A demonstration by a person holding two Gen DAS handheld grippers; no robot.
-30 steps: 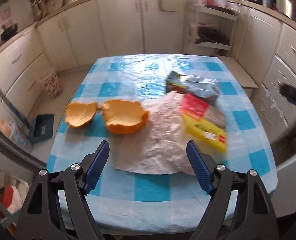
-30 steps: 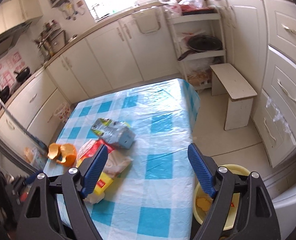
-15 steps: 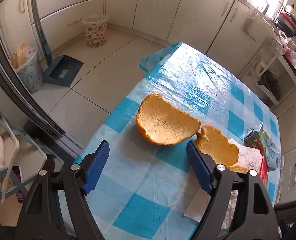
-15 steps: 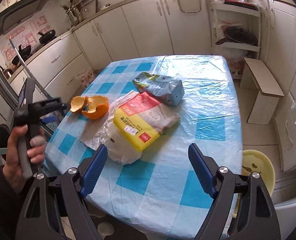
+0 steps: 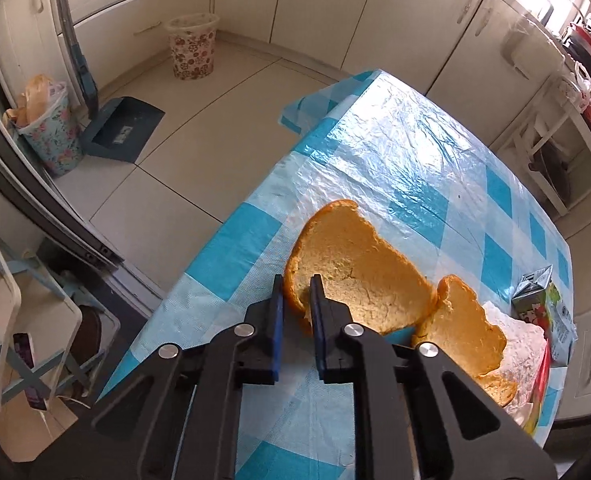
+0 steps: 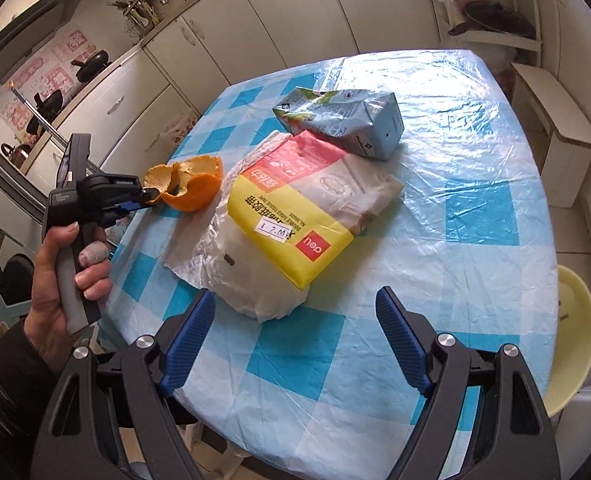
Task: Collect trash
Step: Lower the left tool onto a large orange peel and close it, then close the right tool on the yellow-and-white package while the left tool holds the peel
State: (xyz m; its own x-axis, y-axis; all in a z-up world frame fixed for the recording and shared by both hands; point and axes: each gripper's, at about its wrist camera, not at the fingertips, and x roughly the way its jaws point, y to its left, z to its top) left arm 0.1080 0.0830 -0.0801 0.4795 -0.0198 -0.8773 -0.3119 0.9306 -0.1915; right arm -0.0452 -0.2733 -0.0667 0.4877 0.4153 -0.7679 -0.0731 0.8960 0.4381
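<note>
1. Trash, seen from the left wrist: large orange peel [image 5: 347, 276] lying pith-up near the tabletop [image 5: 423, 168] edge, its rim caught between the left tongs [image 5: 296, 294], which are closing onto it — pads already against the rind, peel not yet lifted. Second peel piece [image 5: 461, 324] just beside it, overlapping a white plastic bag [image 5: 523, 332]. Juice carton [image 5: 543, 300] farther along at the right border. Floral bins on the floor [image 5: 193, 46], well apart from the tabletop — possibly where the trash goes, though impossible to say.

2. Seen from the right wrist: right tongs [image 6: 295, 340] spread wide, pinching nothing, hovering over the near edge of the tabletop. Ahead of them a yellow-and-red tissue pack [image 6: 295, 216] resting on the crumpled white bag, with the dented carton [image 6: 347, 120] touching its far end. Off to the side, a hand [image 6: 67, 264] gripping the left tool, tips on the orange peel [image 6: 187, 188]. Yellow basin [image 6: 575, 340] below the tabletop's right edge.

3. Judged progress: barely begun — first piece only now being gripped; second peel, bag, pack and carton all untouched and left to collect.
</note>
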